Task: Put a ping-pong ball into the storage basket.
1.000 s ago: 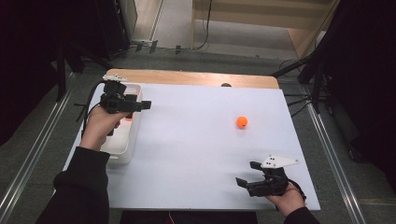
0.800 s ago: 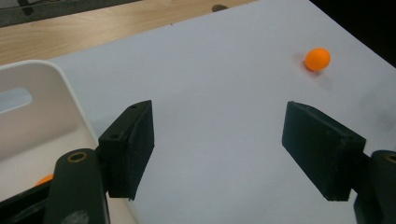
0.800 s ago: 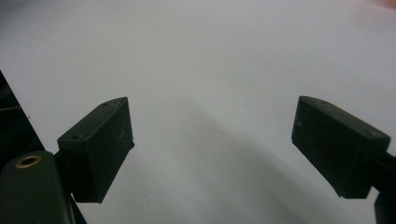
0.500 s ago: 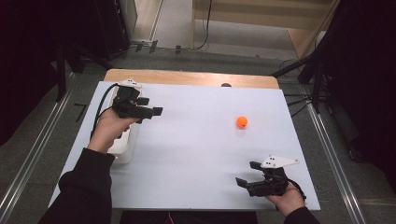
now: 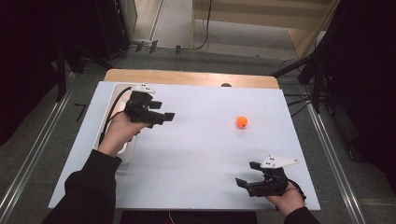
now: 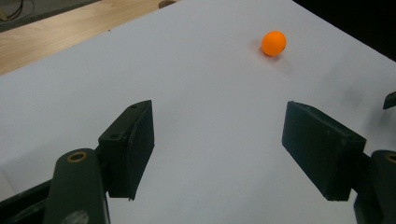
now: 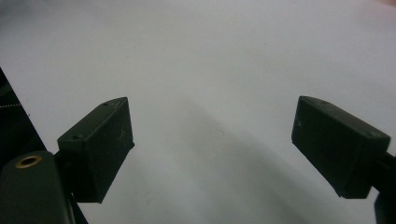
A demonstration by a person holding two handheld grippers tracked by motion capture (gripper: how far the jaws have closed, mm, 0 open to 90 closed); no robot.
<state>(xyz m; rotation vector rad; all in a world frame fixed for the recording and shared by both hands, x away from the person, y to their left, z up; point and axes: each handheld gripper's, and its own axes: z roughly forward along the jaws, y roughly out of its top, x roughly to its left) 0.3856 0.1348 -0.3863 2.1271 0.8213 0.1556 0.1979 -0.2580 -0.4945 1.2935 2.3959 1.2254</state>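
A small orange ball (image 5: 241, 122) lies on the white table top, right of centre; in the left gripper view the ball (image 6: 273, 43) sits far ahead, up and to the right. My left gripper (image 5: 163, 110) hovers over the table's left part, pointing right toward the ball and well short of it. Its jaws stand open with only bare table between them (image 6: 219, 140). My right gripper (image 5: 247, 173) rests near the front right edge, pointing left. It is open too and holds nothing (image 7: 219, 144).
A white tray (image 5: 116, 92) stands at the table's left edge, partly under my left hand and its cable. A wooden strip (image 5: 187, 77) runs along the far edge of the table. Dark stands and floor rails flank the table.
My left hand has carried its gripper rightward, from above the white tray out over the open table. The jaws kept the same gap. The right hand and the ball stayed put.
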